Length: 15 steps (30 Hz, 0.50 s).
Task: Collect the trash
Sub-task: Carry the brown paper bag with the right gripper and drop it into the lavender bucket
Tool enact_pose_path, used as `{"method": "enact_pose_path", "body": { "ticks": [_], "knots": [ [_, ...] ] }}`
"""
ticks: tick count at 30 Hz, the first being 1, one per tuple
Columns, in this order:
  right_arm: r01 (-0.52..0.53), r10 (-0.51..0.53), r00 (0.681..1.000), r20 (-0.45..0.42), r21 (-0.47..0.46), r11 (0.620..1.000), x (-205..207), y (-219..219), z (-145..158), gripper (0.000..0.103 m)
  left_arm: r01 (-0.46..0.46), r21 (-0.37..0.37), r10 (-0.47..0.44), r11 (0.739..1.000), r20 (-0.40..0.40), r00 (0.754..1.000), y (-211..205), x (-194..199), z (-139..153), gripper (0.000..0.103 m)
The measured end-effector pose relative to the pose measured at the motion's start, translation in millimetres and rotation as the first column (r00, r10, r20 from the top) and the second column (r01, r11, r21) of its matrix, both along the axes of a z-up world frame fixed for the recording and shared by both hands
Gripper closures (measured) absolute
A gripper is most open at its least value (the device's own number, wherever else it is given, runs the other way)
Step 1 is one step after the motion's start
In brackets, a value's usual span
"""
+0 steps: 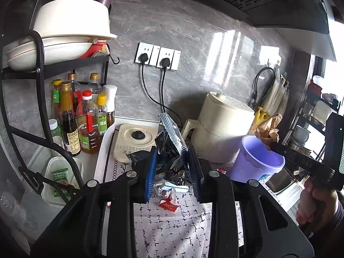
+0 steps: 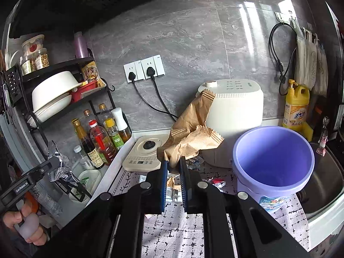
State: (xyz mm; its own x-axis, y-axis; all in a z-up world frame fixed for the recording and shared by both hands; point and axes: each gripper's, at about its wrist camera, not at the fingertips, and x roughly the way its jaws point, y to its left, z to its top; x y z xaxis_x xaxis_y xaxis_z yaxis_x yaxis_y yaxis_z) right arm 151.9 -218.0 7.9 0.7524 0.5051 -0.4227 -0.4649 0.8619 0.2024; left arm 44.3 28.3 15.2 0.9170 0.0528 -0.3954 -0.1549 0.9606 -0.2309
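The left tool (image 1: 173, 169) is closed on a crumpled silver foil bag (image 1: 172, 142), its blue pads (image 1: 150, 172) pressing the bag from both sides and holding it up above the worktop (image 1: 172, 225). The right tool (image 2: 173, 180) pinches the lower end of a brown paper bag (image 2: 189, 133), which stands crumpled and lifted in front of the cream cooker (image 2: 234, 116). The purple bucket (image 2: 273, 157) stands on the patterned mat (image 2: 172, 232), just right of the paper bag and beside the sink (image 2: 322, 182); its inside looks bare, though the bottom is only partly in view. In the left view the paper bag hangs over the bucket's far rim. Small scraps still lie on the mat: a red packet (image 1: 168, 205) below the left tool, a red-and-silver wrapper (image 2: 216, 181) near the bucket's base, and some white labelled bits (image 2: 172, 193) under the right tool. A flat cream hob (image 2: 146, 152) sits behind these scraps, with oil and sauce bottles (image 2: 101, 137) to its left under a black rack (image 2: 64, 99) of bowls. A yellow soap bottle (image 2: 295, 105) stands against the grey wall (image 2: 193, 43) to the right of the cooker. Two black plugs sit in the wall sockets (image 2: 144, 68).
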Motion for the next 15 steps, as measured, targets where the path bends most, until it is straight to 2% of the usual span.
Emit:
{"method": "enact_pose_path", "body": {
  "ticks": [5, 8, 15],
  "knots": [
    [0.007, -0.007, 1.000, 0.008, -0.001, 1.000, 26, -33, 5, 0.091, 0.007, 0.011, -0.007, 1.000, 0.004, 1.000, -36, 28, 6, 0.074],
    [0.014, -0.013, 1.000, 0.028, -0.040, 0.999, 43, -53, 8, 0.091, 0.013, 0.024, -0.013, 1.000, 0.005, 1.000, -59, 46, 9, 0.074],
    [-0.009, 0.011, 1.000, 0.024, -0.049, 0.999, 86, -97, 12, 0.090, 0.014, 0.014, -0.014, 1.000, 0.014, 1.000, -107, 86, 10, 0.074]
  ]
}}
